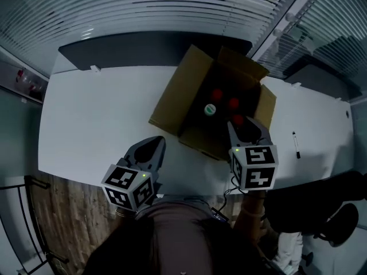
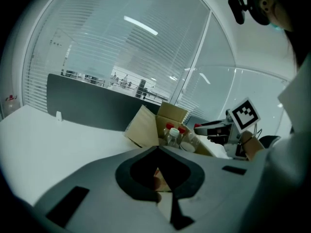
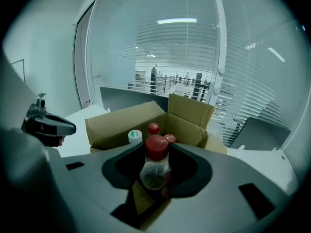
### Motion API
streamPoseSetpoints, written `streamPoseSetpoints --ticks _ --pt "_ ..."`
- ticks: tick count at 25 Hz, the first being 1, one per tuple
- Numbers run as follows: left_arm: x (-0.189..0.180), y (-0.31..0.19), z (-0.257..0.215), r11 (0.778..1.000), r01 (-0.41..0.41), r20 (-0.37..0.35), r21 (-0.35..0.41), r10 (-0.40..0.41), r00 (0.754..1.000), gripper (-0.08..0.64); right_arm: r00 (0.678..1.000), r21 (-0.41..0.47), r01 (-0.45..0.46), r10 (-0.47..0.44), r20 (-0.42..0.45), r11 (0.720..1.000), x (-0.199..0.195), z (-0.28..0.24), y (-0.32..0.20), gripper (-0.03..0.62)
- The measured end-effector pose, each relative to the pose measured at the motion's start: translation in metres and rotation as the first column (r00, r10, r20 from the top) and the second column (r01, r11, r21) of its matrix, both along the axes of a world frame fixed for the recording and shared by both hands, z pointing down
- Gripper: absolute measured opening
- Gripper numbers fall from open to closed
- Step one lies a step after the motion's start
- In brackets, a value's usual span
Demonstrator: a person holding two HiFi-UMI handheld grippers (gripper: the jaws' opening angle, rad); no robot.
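An open cardboard box point(image 1: 186, 93) stands on the white table point(image 1: 97, 113). Inside it are two red-capped bottles point(image 1: 216, 94) and one with a green-and-white cap point(image 1: 210, 109). My right gripper point(image 1: 239, 125) is at the box's near right corner, shut on a clear bottle with a red cap point(image 3: 155, 165). That bottle stands upright between the jaws, above the box's near wall point(image 3: 121, 123). My left gripper point(image 1: 156, 142) hovers over bare table left of the box, shut with nothing in it. In the left gripper view its tips point(image 2: 158, 148) meet, with the box point(image 2: 146, 127) beyond.
A black pen point(image 1: 296, 145) lies on the table to the right of the box. A dark partition point(image 1: 132, 47) runs along the table's far edge, with glass walls and blinds behind. A black chair point(image 1: 338, 211) stands at the near right.
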State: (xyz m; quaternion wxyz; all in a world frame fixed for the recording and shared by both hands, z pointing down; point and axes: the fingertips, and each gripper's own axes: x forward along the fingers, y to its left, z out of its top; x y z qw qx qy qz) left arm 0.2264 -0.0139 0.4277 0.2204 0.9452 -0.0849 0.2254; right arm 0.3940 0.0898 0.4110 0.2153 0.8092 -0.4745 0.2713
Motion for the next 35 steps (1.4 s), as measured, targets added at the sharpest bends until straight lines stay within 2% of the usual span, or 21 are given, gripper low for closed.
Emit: streamPoseSetpoints --ticks 5,13,20,35 --pt "-0.011 -0.010 -0.009 0.998 -0.055 -0.014 0.015 0.055 0.998 0.006 0.993 0.058 -0.092 0.095 -0.063 0.994 -0.004 -0.027 0.006 0.152" --pt "-0.026 -0.024 -0.020 0.992 -0.122 -0.038 0.024 0.123 0.992 0.006 0.969 0.127 -0.155 0.176 -0.176 0.980 -0.025 -0.074 0.007 0.152" --pt "-0.039 -0.032 -0.024 0.987 -0.158 -0.060 0.026 0.159 0.985 0.006 0.947 0.167 -0.161 0.200 -0.250 0.973 -0.047 -0.106 0.004 0.152" --pt "-0.089 -0.045 -0.029 0.985 -0.170 -0.121 0.017 0.171 0.978 0.006 0.911 0.221 -0.117 0.193 -0.363 0.968 -0.117 -0.157 -0.009 0.153"
